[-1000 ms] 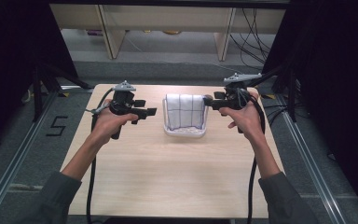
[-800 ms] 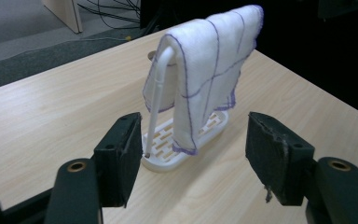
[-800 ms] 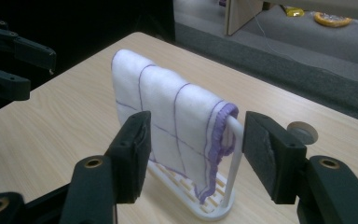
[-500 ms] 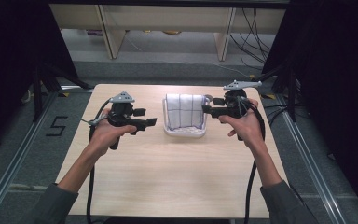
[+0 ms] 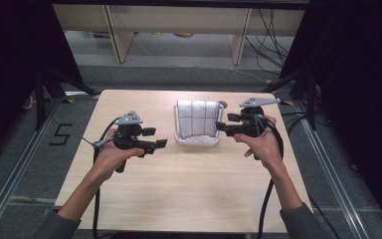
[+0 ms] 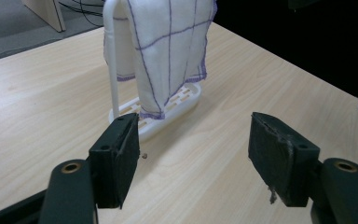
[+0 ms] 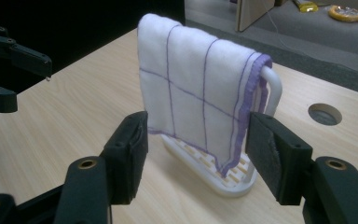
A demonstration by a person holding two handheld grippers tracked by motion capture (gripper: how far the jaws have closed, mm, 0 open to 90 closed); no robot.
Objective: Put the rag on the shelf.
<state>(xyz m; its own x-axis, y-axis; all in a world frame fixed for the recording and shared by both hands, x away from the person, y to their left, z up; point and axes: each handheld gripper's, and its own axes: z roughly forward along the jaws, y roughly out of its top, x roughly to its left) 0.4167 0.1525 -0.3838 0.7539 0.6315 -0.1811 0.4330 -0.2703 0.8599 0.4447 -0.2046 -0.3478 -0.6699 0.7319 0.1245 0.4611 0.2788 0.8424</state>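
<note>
**Between your two grippers: the cloth on its rack**

Ahead of both grippers, you are closing in on the white checked cloth (image 5: 197,117) draped over the white rack (image 5: 197,141). Your left gripper (image 5: 160,144) and right gripper (image 5: 221,127) are both standing wide, jaws just opening further, nothing between them (approach step, likely). Next you are needing a hanging edge between the pads.

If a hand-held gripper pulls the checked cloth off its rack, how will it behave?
The cloth drapes limply over the rack's bar, so it will probably flop. It looks light. The small white rack may slide or tip if the cloth drags.
</note>
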